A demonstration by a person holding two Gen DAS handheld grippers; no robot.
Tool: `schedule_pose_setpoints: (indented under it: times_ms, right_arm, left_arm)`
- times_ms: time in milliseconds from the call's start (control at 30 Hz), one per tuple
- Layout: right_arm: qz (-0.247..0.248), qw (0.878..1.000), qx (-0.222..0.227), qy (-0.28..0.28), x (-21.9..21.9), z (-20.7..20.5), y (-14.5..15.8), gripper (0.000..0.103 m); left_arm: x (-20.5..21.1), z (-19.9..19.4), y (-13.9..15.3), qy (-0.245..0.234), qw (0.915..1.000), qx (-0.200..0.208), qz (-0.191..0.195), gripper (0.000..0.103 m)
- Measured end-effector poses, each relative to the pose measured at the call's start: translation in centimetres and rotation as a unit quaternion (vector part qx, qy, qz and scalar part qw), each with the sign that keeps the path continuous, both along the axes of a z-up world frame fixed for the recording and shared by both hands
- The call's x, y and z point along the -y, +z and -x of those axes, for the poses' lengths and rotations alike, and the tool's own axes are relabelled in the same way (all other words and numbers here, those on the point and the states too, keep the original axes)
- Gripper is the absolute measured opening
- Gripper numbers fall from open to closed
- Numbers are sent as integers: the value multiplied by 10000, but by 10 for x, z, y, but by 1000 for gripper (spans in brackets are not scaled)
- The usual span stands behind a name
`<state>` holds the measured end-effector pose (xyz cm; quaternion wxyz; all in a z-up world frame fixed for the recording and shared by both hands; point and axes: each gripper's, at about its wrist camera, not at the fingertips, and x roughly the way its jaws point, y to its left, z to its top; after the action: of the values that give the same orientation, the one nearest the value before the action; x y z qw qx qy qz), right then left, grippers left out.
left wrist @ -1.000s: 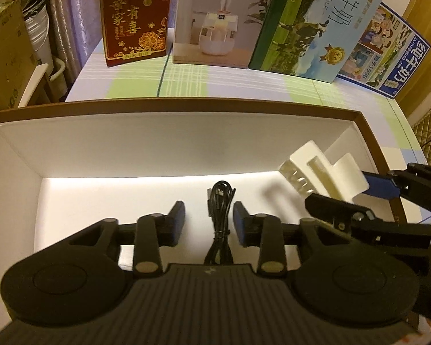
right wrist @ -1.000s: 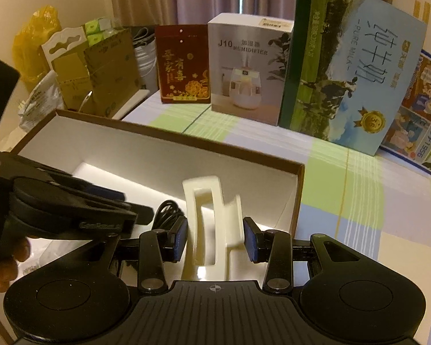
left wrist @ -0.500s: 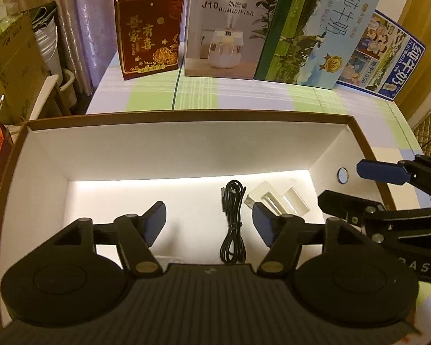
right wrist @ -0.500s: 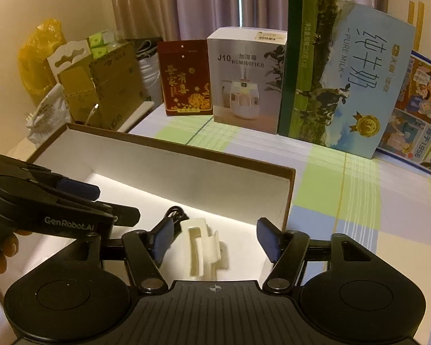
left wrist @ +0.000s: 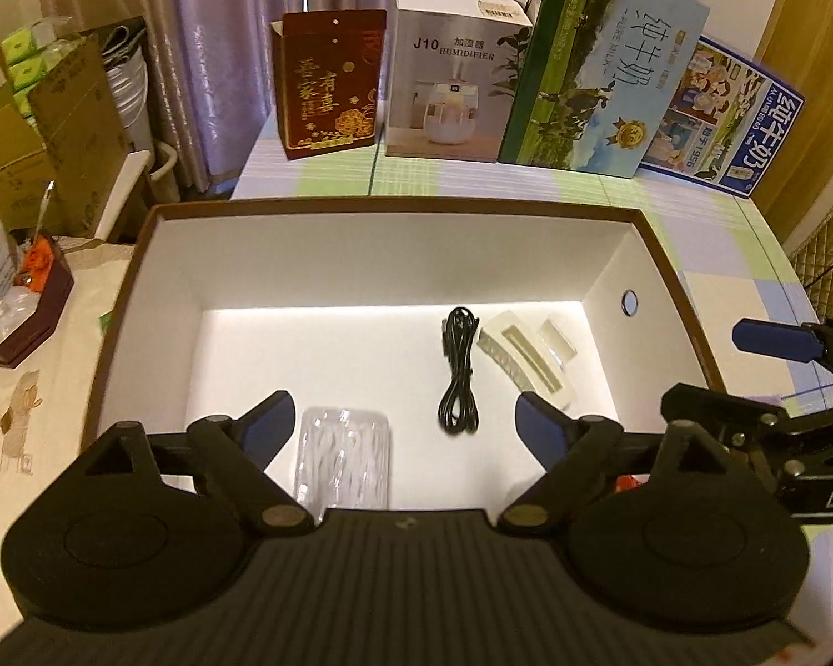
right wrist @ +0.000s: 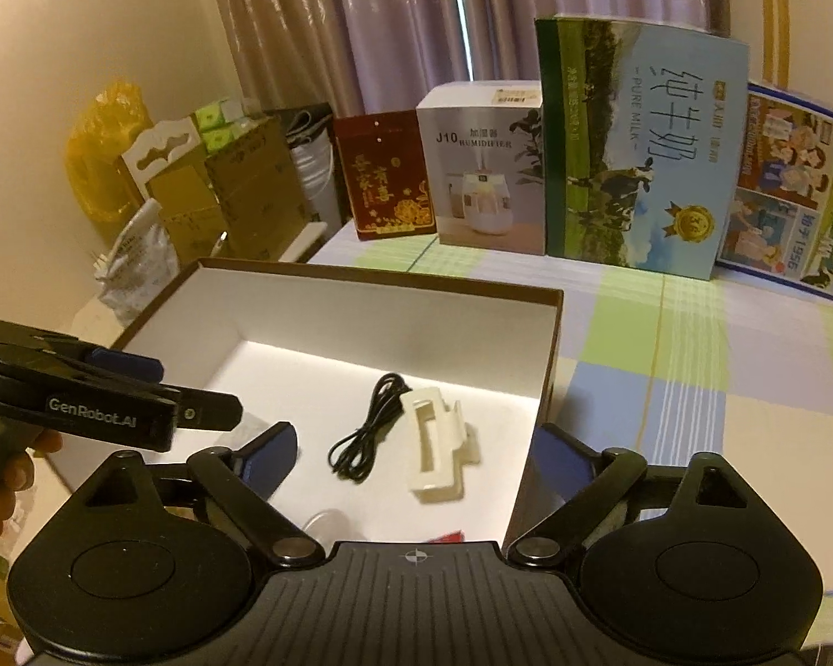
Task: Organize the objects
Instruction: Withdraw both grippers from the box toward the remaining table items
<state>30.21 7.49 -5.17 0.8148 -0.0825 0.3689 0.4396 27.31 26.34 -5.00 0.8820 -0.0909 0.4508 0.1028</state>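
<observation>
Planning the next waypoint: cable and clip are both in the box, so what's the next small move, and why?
Probably lift both grippers clear of the box. The black cable and white hair clip lie free on its floor; the left gripper and right gripper jaws are opening with nothing between them.

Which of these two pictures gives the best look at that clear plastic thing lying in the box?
The left wrist view. There the clear plastic case lies almost whole on the floor of the box, left of the black cable. In the right wrist view only a faint rounded edge peeks above the gripper body.
</observation>
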Motion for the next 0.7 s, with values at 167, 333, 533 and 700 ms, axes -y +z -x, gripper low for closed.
schedule_pose_setpoints:
  times_ms: [167, 333, 533, 700]
  right_arm:
    - [-87, 9999, -26, -77, 14, 16, 8, 91]
    - [-136, 9999, 11, -81, 24, 30, 14, 92]
    - [-155, 9998, 20, -93, 38, 50, 17, 92]
    - [-167, 9998, -18, -130, 50, 65, 17, 92]
  left_arm:
    - [10, 23, 9, 9, 10000, 41, 53, 85]
    - [21, 44, 18, 4, 9998, 151, 135, 85]
    - [35, 67, 22, -18, 9996, 208, 186, 85]
    - [51, 85, 25, -82, 9995, 235, 194, 85]
